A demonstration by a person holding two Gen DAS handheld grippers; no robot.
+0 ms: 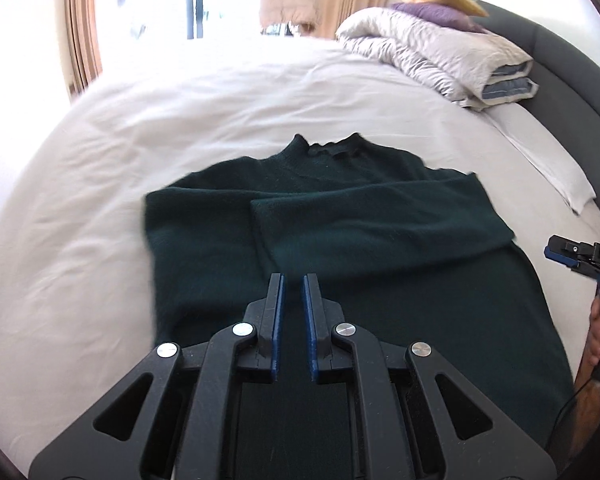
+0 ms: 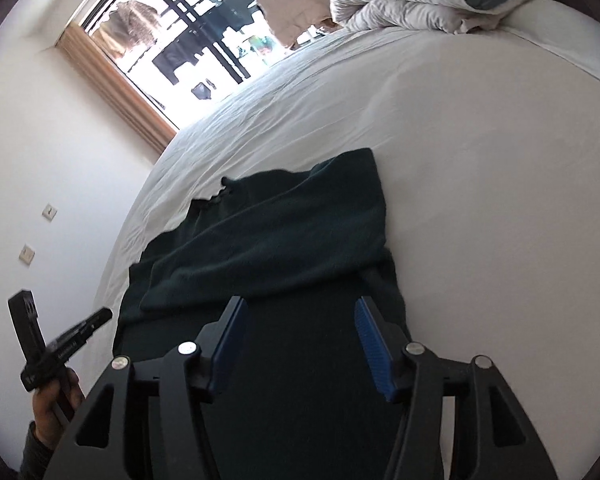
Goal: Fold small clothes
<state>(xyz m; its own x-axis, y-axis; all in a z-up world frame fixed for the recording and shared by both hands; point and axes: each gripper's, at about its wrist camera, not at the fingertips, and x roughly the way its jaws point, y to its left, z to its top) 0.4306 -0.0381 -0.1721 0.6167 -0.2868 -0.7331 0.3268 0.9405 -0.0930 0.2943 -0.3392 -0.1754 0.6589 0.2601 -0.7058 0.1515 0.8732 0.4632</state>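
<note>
At the bottom centre of the left wrist view, the left gripper [image 1: 293, 280] hangs over the near, hem end of the sweater [image 1: 340, 232], its blue pads drawn close with only a narrow gap and nothing held between them. In the right wrist view the right gripper [image 2: 298, 312] sits at lower centre, also above the hem end, its jaws spread wide and empty. The dark green sweater lies flat on the bed [image 1: 100, 160], long axis running away from both grippers toward the collar at mid-frame, one sleeve already crossed over the chest. Both grippers look about equally near the hem; the right one looks readier to take hold, judging by its spread. Nothing lies between grippers and cloth. Farther off, at upper right, a folded duvet [image 1: 440, 48] and pillows [image 1: 440, 0] rest well apart from the sweater, with a window [image 2: 188, 32] beyond.
</note>
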